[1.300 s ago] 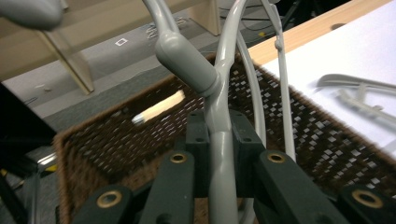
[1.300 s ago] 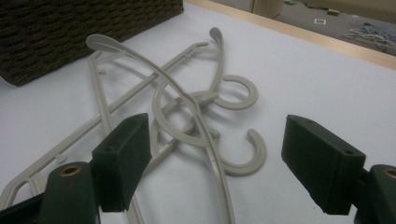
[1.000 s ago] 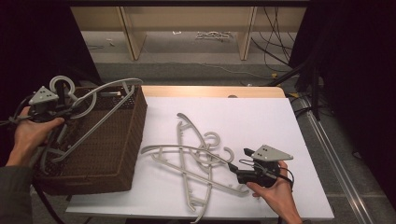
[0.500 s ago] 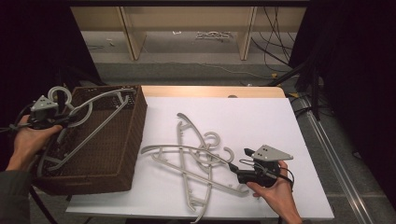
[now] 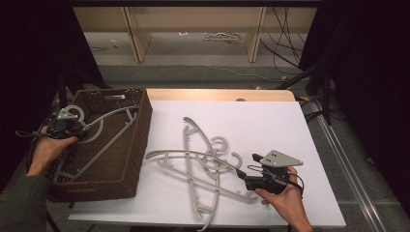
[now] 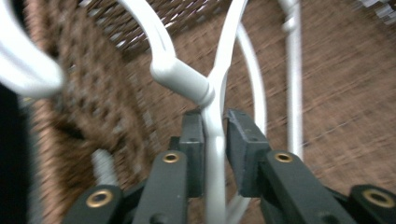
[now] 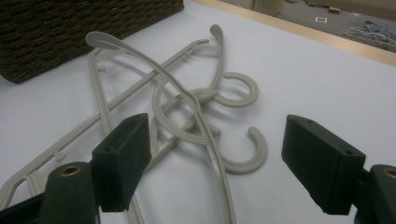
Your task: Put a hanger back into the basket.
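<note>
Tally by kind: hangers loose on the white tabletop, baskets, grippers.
Hangers on the tabletop: 3
Baskets: 1
Grippers: 2, left, its jaws just easing open on a fourth hanger, and right
Total: 6

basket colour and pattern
Dark brown woven wicker basket, clearest in the high view.

- A lab or recording room rather than a home; the surroundings are blacked out, with dark drapes [image 5: 29,43] on both sides
- The surface [image 5: 270,121] is a plain white sheet over a wooden board, lit from above
- Loose black cables [image 5: 290,29] trail over the bare grey floor [image 5: 203,72] behind it
- Bare wooden shelving legs [image 5: 135,34] stand at the back; small scraps lie on the floor
</note>
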Motion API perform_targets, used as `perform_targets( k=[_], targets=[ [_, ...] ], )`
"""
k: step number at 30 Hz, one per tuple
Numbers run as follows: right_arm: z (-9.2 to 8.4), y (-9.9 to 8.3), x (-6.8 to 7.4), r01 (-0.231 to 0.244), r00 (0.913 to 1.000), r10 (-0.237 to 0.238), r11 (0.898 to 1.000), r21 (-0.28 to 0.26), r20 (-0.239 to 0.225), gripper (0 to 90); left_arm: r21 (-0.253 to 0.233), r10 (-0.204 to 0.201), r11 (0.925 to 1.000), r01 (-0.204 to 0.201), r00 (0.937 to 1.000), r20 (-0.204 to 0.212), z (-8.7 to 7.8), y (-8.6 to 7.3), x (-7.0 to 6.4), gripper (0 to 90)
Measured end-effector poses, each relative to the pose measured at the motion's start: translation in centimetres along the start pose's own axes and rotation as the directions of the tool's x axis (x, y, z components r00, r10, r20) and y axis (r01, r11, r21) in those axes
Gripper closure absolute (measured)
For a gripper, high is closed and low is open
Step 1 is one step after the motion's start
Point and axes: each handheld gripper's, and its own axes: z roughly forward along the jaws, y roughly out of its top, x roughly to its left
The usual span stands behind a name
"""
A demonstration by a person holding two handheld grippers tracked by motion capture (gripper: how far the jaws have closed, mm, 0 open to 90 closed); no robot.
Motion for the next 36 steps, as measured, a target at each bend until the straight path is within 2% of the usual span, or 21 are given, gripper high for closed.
perform_targets(
  k=[4, 5, 6, 7, 10, 11, 14, 16, 19, 20, 21, 24, 26, 29, 30, 31, 32, 33, 34, 35, 36],
  targets=[
    [0.1, 0.0, 0.0, 0.003, 1.0, -0.003, 1.0, 0.0, -0.001, 24.9, -0.005, -0.003, 1.0, 0.003, 1.0, 0.009, 0.1, -0.3, 0.5, 74.4],
    [0.1, 0.0, 0.0, 0.002, 1.0, -0.002, 1.0, 0.0, -0.001, 24.9, -0.006, -0.039, 0.9992, 0.039, 0.9993, 0.002, 0.0, -0.4, 0.4, 71.2],
    [0.1, 0.0, 0.0, 0.002, 1.0, -0.002, 1.0, 0.0, -0.001, 24.9, -0.029, -0.037, 0.9989, 0.037, 0.9993, 0.008, -0.1, -0.4, 0.6, 71.2],
    [0.1, 0.0, 0.0, -0.001, 1.0, 0.001, 1.0, -0.004, 0.001, 24.9, -0.036, -0.069, 0.9971, 0.068, 0.9974, -0.02, -0.7, -0.4, 0.5, 63.2],
    [0.1, 0.0, 0.0, 0.003, 1.0, -0.003, 1.0, -0.001, 0.0, 24.9, -0.063, -0.093, 0.9939, 0.091, 0.9951, -0.032, -1.4, -0.2, 0.4, 48.3],
    [0.1, 0.0, 0.0, 0.002, 1.0, -0.002, 1.0, -0.002, 0.0, 24.9, -0.068, -0.118, 0.991, 0.115, 0.9926, -0.031, -1.8, -0.1, 0.2, 48.3],
    [0.1, 0.1, 0.2, 0.009, 1.0, -0.009, 1.0, -0.003, -0.002, 23.4, -0.104, -0.134, 0.986, 0.131, 0.9906, -0.027, -3.1, 0.5, -0.5, 38.6],
    [0.3, 0.2, 0.6, 0.052, 0.9986, -0.052, 0.999, 0.007, -0.011, 22.9, -0.135, -0.124, 0.9835, 0.121, 0.9921, -0.016, -4.3, 0.9, -1.1, 34.0],
    [0.4, 0.3, 0.8, 0.059, 0.9981, -0.059, 0.998, 0.007, -0.019, 23.3, -0.2, -0.134, 0.9706, 0.134, 0.9909, 0.014, -6.2, 1.7, -2.6, 32.3],
    [0.5, 0.3, 0.9, 0.064, 0.9977, -0.064, 0.998, 0.008, -0.022, 22.7, -0.246, -0.129, 0.9594, 0.137, 0.9904, 0.048, -7.6, 2.1, -3.9, 30.7],
    [0.5, 0.3, 0.9, 0.064, 0.9977, -0.064, 0.998, 0.008, -0.022, 22.7, -0.246, -0.129, 0.9594, 0.137, 0.9904, 0.048, -7.6, 2.1, -3.9, 30.6],
    [0.6, 0.3, 1.0, 0.065, 0.9975, -0.065, 0.998, -0.001, -0.028, 22.8, -0.319, -0.11, 0.9378, 0.137, 0.9888, 0.101, -9.5, 2.7, -6.4, 28.5],
    [0.7, 0.3, 1.1, 0.067, 0.9972, -0.067, 0.998, -0.001, -0.033, 23.0, -0.372, -0.087, 0.9185, 0.134, 0.9862, 0.14, -10.5, 3.0, -8.2, 27.5],
    [0.8, 0.2, 1.0, 0.062, 0.9975, -0.062, 0.998, 0.001, -0.033, 23.0, -0.432, -0.055, 0.8888, 0.152, 0.9716, 0.23, -11.8, 3.2, -10.9, 26.2],
    [0.8, 0.2, 1.0, 0.057, 0.9978, -0.057, 0.998, 0.0, -0.035, 23.0, -0.464, -0.017, 0.8746, 0.141, 0.9651, 0.261, -12.4, 3.3, -12.7, 25.6],
    [0.9, 0.2, 0.9, 0.061, 0.9976, -0.061, 0.998, -0.003, -0.034, 23.0, -0.464, -0.017, 0.8746, 0.141, 0.9651, 0.261, -12.4, 3.3, -12.7, 25.2],
    [0.9, 0.1, 1.0, 0.06, 0.9975, -0.06, 0.998, 0.0, -0.037, 23.0, -0.472, -0.021, 0.8679, 0.154, 0.9616, 0.274, -12.5, 3.3, -13.5, 24.2],
    [0.9, 0.1, 0.9, 0.063, 0.9973, -0.063, 0.998, 0.001, -0.039, 23.2, -0.488, -0.005, 0.8572, 0.165, 0.95, 0.312, -12.5, 3.4, -14.8, 23.7],
    [0.9, 0.1, 0.9, 0.059, 0.9975, -0.059, 0.998, -0.004, -0.038, 23.3, -0.488, -0.005, 0.8572, 0.165, 0.95, 0.312, -12.5, 3.4, -14.8, 23.7],
    [0.9, 0.1, 0.9, 0.059, 0.9975, -0.059, 0.998, -0.004, -0.038, 23.3, -0.495, -0.005, 0.8507, 0.176, 0.9448, 0.328, -12.3, 3.4, -15.4, 23.7],
    [0.9, 0.1, 0.8, 0.055, 0.9978, -0.056, 0.998, -0.013, -0.037, 23.2, -0.518, -0.009, 0.8295, 0.209, 0.9321, 0.362, -12.0, 3.4, -16.8, 23.7]
  ],
)
